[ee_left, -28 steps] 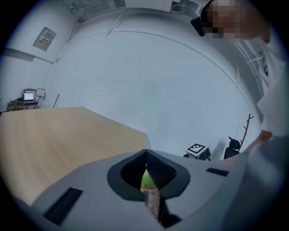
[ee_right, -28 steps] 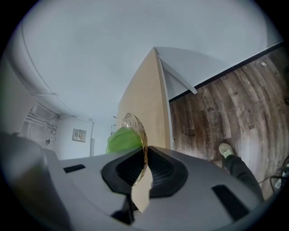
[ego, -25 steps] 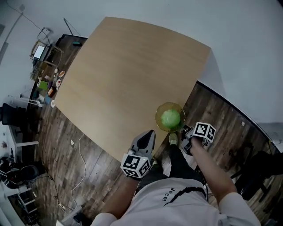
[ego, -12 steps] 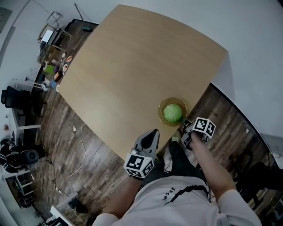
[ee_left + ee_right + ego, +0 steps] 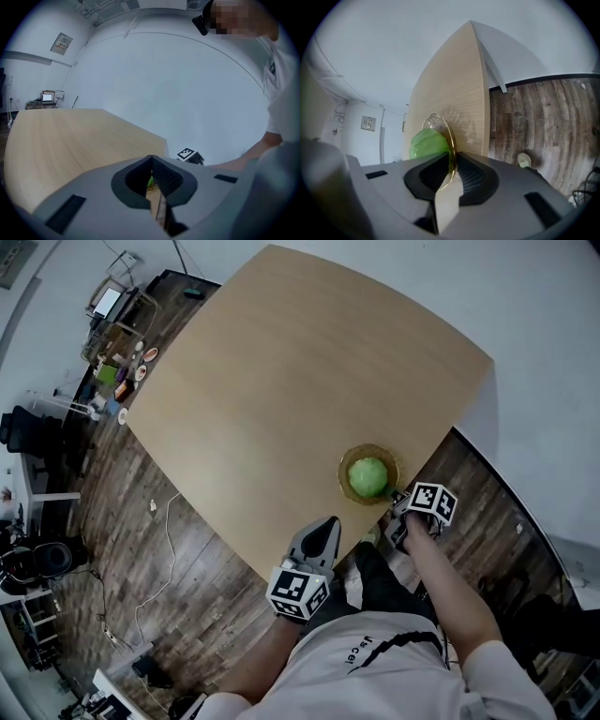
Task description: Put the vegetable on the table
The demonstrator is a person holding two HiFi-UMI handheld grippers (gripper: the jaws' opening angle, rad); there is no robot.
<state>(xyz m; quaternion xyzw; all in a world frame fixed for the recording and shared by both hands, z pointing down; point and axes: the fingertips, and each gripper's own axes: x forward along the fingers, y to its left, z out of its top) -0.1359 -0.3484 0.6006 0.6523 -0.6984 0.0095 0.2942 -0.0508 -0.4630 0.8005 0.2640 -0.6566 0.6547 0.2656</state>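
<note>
A round green vegetable (image 5: pixel 367 476) lies in a yellowish glass bowl (image 5: pixel 351 486) near the near right edge of the wooden table (image 5: pixel 281 381). My right gripper (image 5: pixel 395 505) is shut on the bowl's near rim. In the right gripper view the bowl's rim (image 5: pixel 451 140) runs down between the jaws of my right gripper (image 5: pixel 451 164), with the vegetable (image 5: pixel 425 143) just left of it. My left gripper (image 5: pixel 322 525) hovers at the table's near edge, left of the bowl, jaws together and holding nothing. In the left gripper view, my left gripper (image 5: pixel 152 163) points across the table.
A cluttered shelf (image 5: pixel 117 371) and a black chair (image 5: pixel 28 432) stand far left on the wooden floor, and a cable (image 5: pixel 164 554) trails there. The person's legs and a shoe (image 5: pixel 524 160) are below the table edge. A white wall lies beyond the table.
The bowl in my right gripper has shifted slightly farther over the table. The head view has swung a little; my left gripper has stayed in much the same place.
</note>
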